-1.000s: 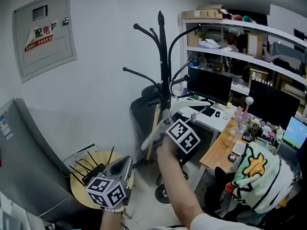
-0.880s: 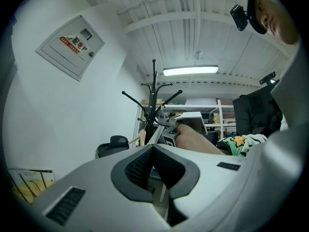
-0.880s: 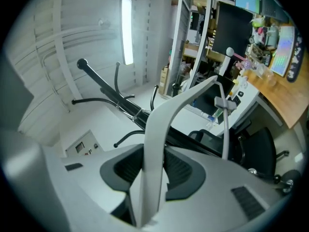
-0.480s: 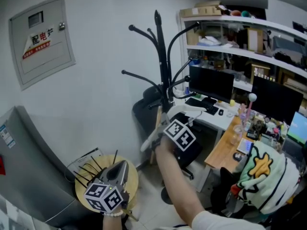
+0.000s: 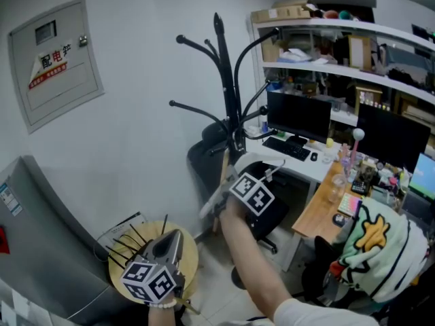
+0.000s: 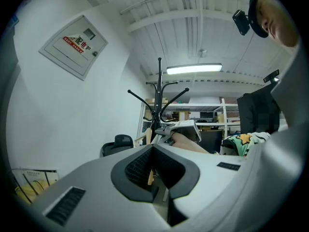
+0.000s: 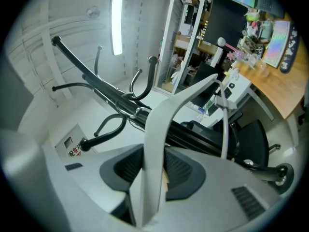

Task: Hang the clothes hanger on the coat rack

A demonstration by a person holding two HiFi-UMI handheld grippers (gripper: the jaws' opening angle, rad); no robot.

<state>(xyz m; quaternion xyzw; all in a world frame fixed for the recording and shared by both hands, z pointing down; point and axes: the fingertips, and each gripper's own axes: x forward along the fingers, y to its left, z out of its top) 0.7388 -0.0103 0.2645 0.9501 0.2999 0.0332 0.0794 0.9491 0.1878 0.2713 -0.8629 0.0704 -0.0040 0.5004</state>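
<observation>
The black coat rack (image 5: pixel 228 80) stands against the white wall, its curved arms spreading from the pole. My right gripper (image 5: pixel 235 176) is shut on a white clothes hanger (image 5: pixel 216 199), held close in front of the rack's lower arms. In the right gripper view the hanger (image 7: pixel 159 139) rises between the pads of the right gripper (image 7: pixel 155 154), and the rack's pole (image 7: pixel 111 93) crosses just behind it. Whether hanger and rack touch, I cannot tell. Low at the left, my left gripper (image 5: pixel 174 235) points towards the rack. In its own view the left gripper (image 6: pixel 153 151) is shut on nothing.
A black office chair (image 5: pixel 207 156) sits behind the rack's foot. To the right are a desk (image 5: pixel 319 209) with monitors (image 5: pixel 302 117) and crowded shelves (image 5: pixel 340 46). A round wooden stool (image 5: pixel 187 267) with a black router lies under my left gripper. A grey cabinet (image 5: pixel 34 236) stands at left.
My right gripper has sunk a little with the hanger, staying by the rack's pole. The left gripper has hardly moved.
</observation>
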